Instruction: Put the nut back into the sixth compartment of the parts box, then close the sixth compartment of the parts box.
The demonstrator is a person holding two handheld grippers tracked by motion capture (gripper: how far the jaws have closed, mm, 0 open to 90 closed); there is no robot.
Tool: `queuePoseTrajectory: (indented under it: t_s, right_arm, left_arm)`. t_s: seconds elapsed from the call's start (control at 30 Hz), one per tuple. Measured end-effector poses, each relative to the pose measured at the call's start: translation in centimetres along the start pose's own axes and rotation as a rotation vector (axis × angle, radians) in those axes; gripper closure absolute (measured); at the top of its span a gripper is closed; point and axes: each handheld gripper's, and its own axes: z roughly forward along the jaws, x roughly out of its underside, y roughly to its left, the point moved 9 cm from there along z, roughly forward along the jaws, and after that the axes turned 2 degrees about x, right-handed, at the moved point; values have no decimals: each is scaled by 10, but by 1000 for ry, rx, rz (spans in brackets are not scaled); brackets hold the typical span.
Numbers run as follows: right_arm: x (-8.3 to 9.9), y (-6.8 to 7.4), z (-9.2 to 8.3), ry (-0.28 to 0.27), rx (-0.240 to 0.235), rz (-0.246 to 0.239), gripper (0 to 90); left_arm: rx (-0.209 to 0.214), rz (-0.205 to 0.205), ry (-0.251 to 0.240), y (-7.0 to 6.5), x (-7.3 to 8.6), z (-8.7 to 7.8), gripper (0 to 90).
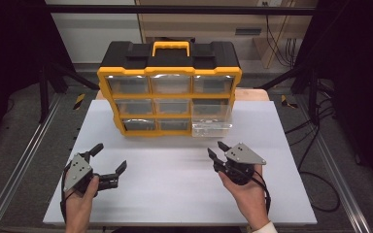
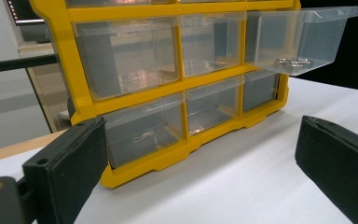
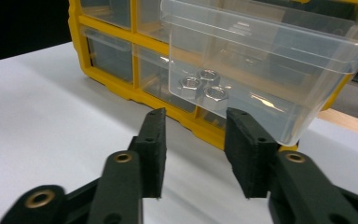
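A yellow and black drawer organizer [image 1: 169,87] stands upright at the far middle of the white board [image 1: 175,194]. Its clear right-hand drawer [image 1: 212,121] is pulled out toward me. In the right gripper view that drawer [image 3: 270,56] holds three metal nuts [image 3: 204,86]. My right gripper [image 1: 215,148] hovers just in front of the drawer, jaws partly apart with nothing between them [image 3: 196,122]. My left gripper [image 1: 111,156] sits at the near left, jaws spread wide and empty [image 2: 200,135], facing the organizer [image 2: 135,100] and the drawer [image 2: 303,37].
The other clear drawers of the organizer are pushed in. Metal rails run along both sides of the board, and black cables lie on the floor at the right [image 1: 315,184]. Bare white board stretches between the two hands.
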Motion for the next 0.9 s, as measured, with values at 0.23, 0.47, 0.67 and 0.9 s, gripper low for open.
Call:
queuePoseTrajectory:
  t_s: [0.23, 0.47, 0.67, 0.9]
  right_arm:
    - [3, -1, 8, 23, 5, 15, 720]
    - [4, -2, 13, 36, 14, 48, 863]
    - [1, -6, 16, 35, 47, 64, 900]
    - [-3, -12, 19, 26, 70, 65, 900]
  left_arm:
    - [0, -3, -5, 0, 0, -1, 24]
    - [12, -17, -29, 1, -2, -3, 23]
    - [38, -51, -76, 3, -5, -7, 19]
    - [52, -74, -87, 4, -5, -7, 18]
